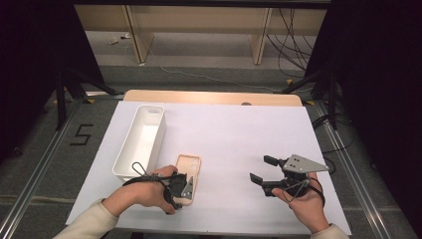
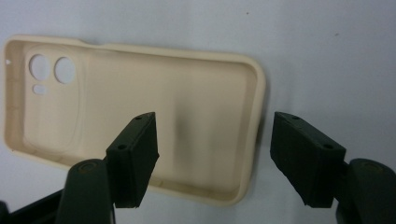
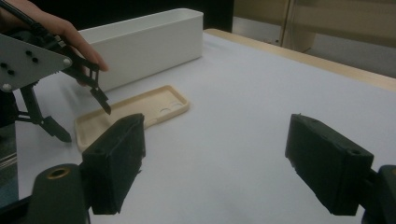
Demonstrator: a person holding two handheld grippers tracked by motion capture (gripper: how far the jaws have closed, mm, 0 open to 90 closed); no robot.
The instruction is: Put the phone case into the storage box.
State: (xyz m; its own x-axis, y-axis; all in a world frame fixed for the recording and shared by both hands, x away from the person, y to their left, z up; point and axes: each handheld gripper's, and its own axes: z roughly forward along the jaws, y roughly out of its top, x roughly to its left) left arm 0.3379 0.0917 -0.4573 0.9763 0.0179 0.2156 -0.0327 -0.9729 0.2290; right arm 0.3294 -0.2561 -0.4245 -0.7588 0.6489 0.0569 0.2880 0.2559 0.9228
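Beige and face-up, the phone case [image 1: 189, 172] lay on the white sheet [image 1: 234, 134] over the table, its open side toward the ceiling and its camera holes at the far end. It sat just to the right of the long white bin [image 1: 141, 139], near that bin's closer end, not touching it as far as I could tell.

The left gripper [image 1: 182, 188] hung over the case's near end, held in the person's left hand [image 1: 144, 191]. In the left gripper view its jaws stood apart, straddling the case's short end wall: one jaw was over the inside of the case, the other beyond the rim over bare sheet. The pads pressed on nothing.

The right gripper [image 1: 263, 171] was well off to the right, in the right hand [image 1: 303, 196], pointing leftward across the sheet toward the case. Its jaws gaped wide with only sheet between them.
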